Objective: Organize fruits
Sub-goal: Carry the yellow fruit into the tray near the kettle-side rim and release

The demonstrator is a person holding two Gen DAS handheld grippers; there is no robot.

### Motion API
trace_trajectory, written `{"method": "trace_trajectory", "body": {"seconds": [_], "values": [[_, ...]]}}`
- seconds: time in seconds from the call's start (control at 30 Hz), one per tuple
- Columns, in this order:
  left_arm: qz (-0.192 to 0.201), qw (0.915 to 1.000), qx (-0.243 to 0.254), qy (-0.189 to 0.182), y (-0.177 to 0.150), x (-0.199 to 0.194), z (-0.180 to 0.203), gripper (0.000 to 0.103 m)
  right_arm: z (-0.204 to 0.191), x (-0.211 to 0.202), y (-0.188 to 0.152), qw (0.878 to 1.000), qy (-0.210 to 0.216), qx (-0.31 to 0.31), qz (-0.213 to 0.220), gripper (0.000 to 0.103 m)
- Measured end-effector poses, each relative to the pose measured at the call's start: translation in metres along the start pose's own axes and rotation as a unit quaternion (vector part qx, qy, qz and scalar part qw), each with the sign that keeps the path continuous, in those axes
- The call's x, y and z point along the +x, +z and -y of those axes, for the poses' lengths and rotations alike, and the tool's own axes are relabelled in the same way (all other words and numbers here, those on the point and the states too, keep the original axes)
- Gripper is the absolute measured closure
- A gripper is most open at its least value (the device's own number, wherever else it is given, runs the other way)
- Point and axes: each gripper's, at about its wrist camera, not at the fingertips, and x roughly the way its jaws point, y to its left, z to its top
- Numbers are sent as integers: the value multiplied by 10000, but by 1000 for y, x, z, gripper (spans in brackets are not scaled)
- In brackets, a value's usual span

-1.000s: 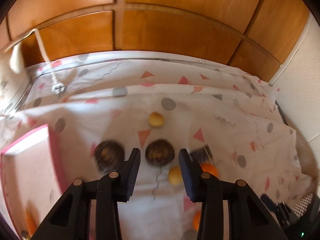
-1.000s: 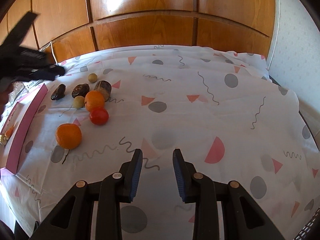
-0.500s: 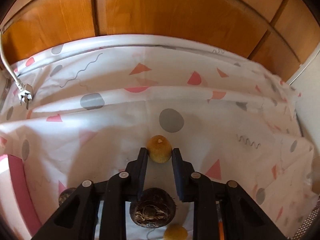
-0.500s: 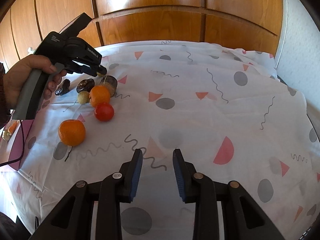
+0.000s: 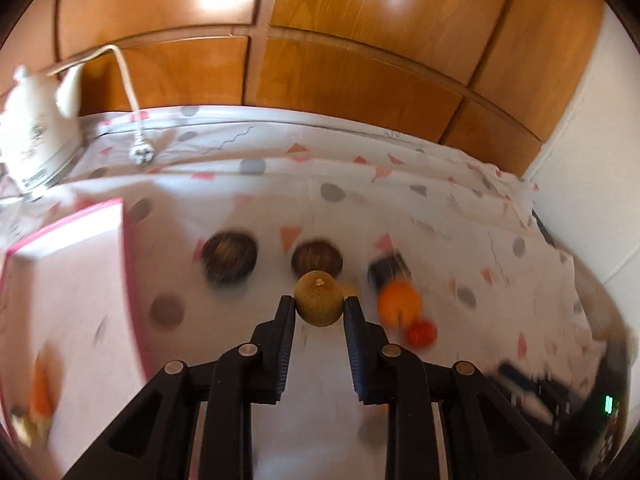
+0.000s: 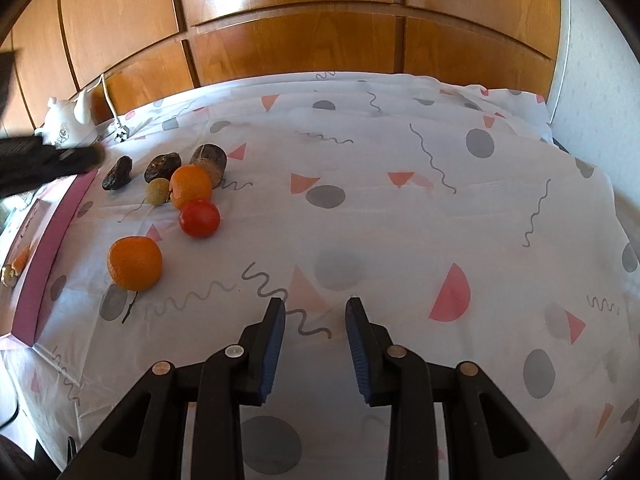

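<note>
glossy wooden panelled cupboards (image 6: 304,40) behind, white wall (image 6: 588,80) at right, bright daylight glare on panels

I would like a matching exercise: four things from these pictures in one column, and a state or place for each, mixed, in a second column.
Things:
1. left tool
2. right tool
3. red tomato
4. pink box

States or places:
A. lies on the cloth beside an orange fruit
B. stands at the cloth's edge
C. closed on a small yellow-brown fruit
D. holds nothing, above the cloth

Pairs: 1-C, 2-D, 3-A, 4-B
</note>
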Motion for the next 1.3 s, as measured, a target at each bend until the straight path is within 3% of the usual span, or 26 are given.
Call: {"method": "trace_trajectory", "body": {"seconds": [0.2,0.4,0.5,0.73,1.3], "values": [[-245,9983,525,-51,-65,-19,21,78,-2,0,1,10000,-81,10,-53,71],[-685,9929,974,7,-109,-6,33,78,-3,-4,1,9998,-153,56,-147,71],[-588,9924,1082,30,-113,-6,34,78,-5,-10,-1,9997,-191,3,-148,71],[-574,9952,780,-166,-114,-4,26,78,-15,-29,1,9997,-183,-159,-30,71],[-365,9962,733,-311,-118,-9,20,78,-44,-33,0,9968,590,-446,-306,71]]}}
